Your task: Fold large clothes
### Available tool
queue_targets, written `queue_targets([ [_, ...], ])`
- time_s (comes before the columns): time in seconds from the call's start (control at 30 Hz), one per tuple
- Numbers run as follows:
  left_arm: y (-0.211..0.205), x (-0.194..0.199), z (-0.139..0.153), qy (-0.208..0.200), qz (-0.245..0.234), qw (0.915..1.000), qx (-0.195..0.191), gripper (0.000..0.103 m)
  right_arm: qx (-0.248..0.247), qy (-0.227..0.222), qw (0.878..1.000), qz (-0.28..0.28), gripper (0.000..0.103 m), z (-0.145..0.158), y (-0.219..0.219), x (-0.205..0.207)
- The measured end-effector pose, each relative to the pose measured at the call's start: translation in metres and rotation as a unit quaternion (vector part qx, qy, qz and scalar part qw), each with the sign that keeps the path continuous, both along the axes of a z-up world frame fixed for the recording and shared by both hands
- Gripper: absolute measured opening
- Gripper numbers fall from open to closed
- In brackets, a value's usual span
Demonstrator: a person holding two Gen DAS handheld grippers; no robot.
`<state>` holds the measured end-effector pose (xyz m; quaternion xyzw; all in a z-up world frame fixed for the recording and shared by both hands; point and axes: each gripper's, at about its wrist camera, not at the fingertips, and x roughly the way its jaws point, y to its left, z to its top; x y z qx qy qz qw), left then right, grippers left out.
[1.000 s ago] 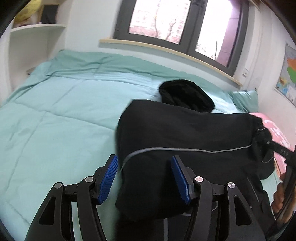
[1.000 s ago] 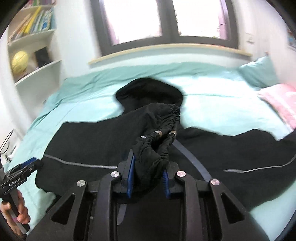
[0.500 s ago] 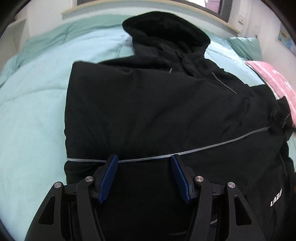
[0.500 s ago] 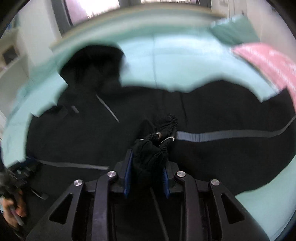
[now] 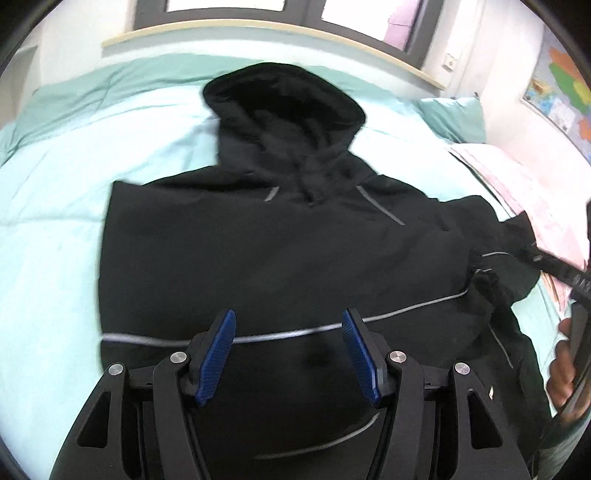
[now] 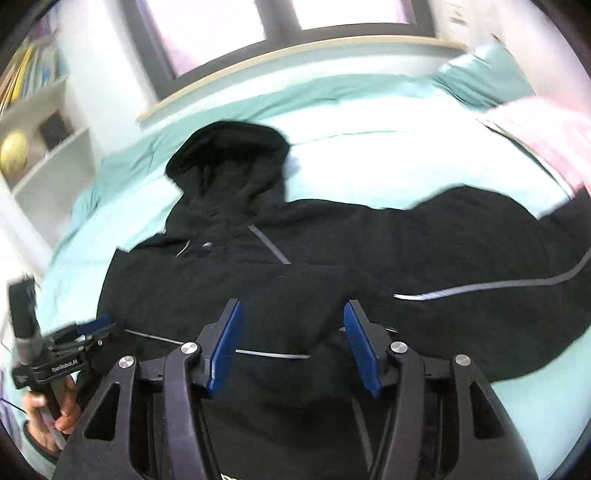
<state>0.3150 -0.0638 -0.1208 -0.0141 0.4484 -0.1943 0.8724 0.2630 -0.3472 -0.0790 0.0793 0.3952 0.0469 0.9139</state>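
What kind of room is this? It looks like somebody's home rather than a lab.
Most likely a bedroom in a home. A black hooded jacket lies spread on a bed with a mint-green duvet and matching pillow under a window, and a shelf holds books and a yellow ball.

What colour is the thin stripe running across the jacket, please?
Light grey stripe on the black jacket; clearest in the left wrist view.

One black hooded jacket (image 5: 280,258), two claws – left (image 5: 288,354), right (image 6: 291,347), one teal pillow (image 5: 454,118)
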Motion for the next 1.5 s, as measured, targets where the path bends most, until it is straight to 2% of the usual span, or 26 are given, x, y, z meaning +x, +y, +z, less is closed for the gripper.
queue_targets([
  [0.1, -0.009, 0.013, -0.024, 0.036, 0.007, 0.9993, 0.001, 0.061, -0.032, 0.035, 0.999, 0.004, 0.06, -0.033, 0.022, 0.017],
  [0.13, -0.011, 0.016, -0.036, 0.048, 0.011, 0.9987, 0.011, 0.061, -0.046, 0.061, 0.997, -0.003, 0.06, -0.053, 0.026, 0.025],
  [0.2, -0.013, 0.015, -0.053, 0.049, 0.01, 0.9984, 0.025, 0.061, -0.05, 0.104, 0.993, -0.013, 0.059, -0.086, 0.024, 0.032],
  [0.23, -0.013, 0.013, -0.054, 0.044, 0.008, 0.9986, 0.029, 0.061, -0.04, 0.093, 0.995, -0.01, 0.058, -0.092, 0.021, 0.03],
  [0.27, -0.014, 0.014, -0.054, 0.046, 0.009, 0.9984, 0.03, 0.061, -0.037, 0.083, 0.996, -0.007, 0.058, -0.091, 0.019, 0.026],
  [0.37, -0.014, 0.017, -0.053, 0.055, 0.01, 0.998, 0.03, 0.061, -0.026, 0.093, 0.995, -0.006, 0.055, -0.087, 0.014, 0.023],
  [0.47, -0.018, 0.002, -0.04, 0.031, 0.005, 0.9984, 0.046, 0.061, 0.009, 0.079, 0.997, 0.002, 0.056, -0.067, 0.013, 0.003],
  [0.53, -0.021, -0.013, -0.032, 0.021, -0.017, 0.999, 0.036, 0.061, 0.02, 0.058, 0.998, 0.016, 0.057, -0.056, 0.014, -0.014],
  [0.6, -0.025, -0.026, -0.025, 0.004, -0.033, 0.9992, 0.021, 0.061, 0.01, 0.048, 0.999, 0.018, 0.058, -0.054, 0.019, -0.027],
  [0.63, -0.029, -0.029, -0.023, -0.001, -0.033, 0.9992, 0.023, 0.061, 0.0, 0.055, 0.998, 0.014, 0.058, -0.058, 0.021, -0.028],
  [0.67, -0.035, -0.03, -0.028, 0.0, -0.023, 0.9987, 0.046, 0.061, -0.013, 0.067, 0.998, 0.01, 0.058, -0.066, 0.024, -0.024],
  [0.73, -0.04, -0.022, -0.048, 0.033, -0.01, 0.996, 0.083, 0.062, -0.019, 0.112, 0.993, 0.01, 0.058, -0.09, 0.024, -0.017],
  [0.77, -0.04, -0.02, -0.054, 0.043, -0.008, 0.9955, 0.084, 0.062, -0.019, 0.114, 0.993, 0.009, 0.058, -0.093, 0.024, -0.018],
  [0.9, -0.037, -0.024, -0.043, 0.042, 0.003, 0.9963, 0.075, 0.062, -0.004, 0.108, 0.994, 0.008, 0.058, -0.068, 0.014, -0.037],
  [1.0, -0.043, -0.036, -0.031, 0.028, -0.008, 0.9963, 0.081, 0.062, 0.008, 0.08, 0.997, -0.005, 0.058, -0.045, -0.01, -0.066],
  [1.2, -0.076, -0.054, -0.014, 0.029, -0.054, 0.9966, 0.055, 0.062, 0.031, 0.039, 0.996, -0.069, 0.059, -0.004, -0.093, -0.119],
  [1.33, -0.11, -0.066, -0.007, 0.038, -0.08, 0.9956, 0.03, 0.062, 0.03, 0.022, 0.991, -0.125, 0.061, 0.014, -0.155, -0.148],
  [1.5, -0.153, -0.073, -0.004, 0.029, -0.12, 0.9923, 0.006, 0.062, 0.049, 0.002, 0.976, -0.211, 0.061, 0.013, -0.236, -0.164],
])
